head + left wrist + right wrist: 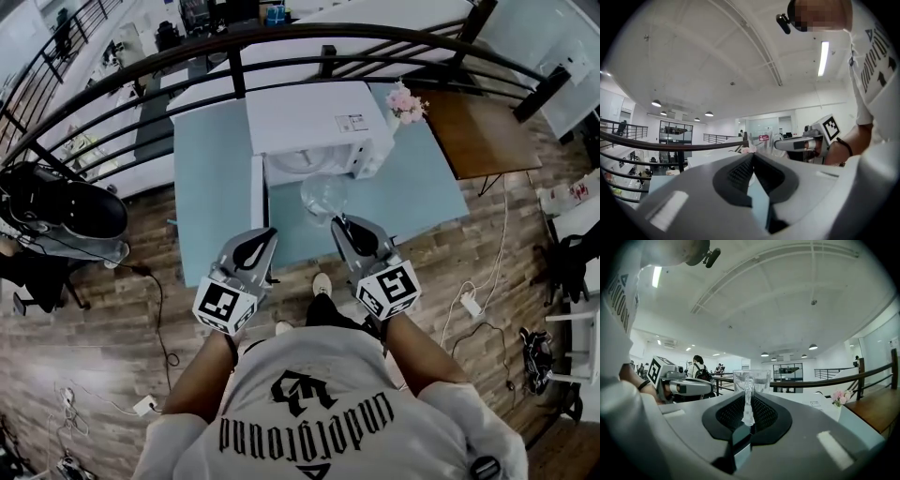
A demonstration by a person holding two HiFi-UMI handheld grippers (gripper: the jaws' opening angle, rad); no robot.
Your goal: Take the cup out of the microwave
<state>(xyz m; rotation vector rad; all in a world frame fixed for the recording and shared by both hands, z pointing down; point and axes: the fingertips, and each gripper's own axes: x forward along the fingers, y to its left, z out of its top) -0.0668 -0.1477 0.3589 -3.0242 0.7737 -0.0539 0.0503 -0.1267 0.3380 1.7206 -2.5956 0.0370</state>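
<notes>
A clear glass cup hangs in the air just in front of the white microwave, whose door stands open to the left. My right gripper is shut on the cup's handle, and the cup's bowl shows upright beyond the jaw tips. My left gripper is beside it on the left, level, with its jaws together and nothing between them. In the left gripper view the right gripper is seen to the right.
The microwave stands on a light blue table with a small vase of pink flowers at its right. A brown table adjoins on the right. A black railing curves behind the tables. Cables lie on the wooden floor.
</notes>
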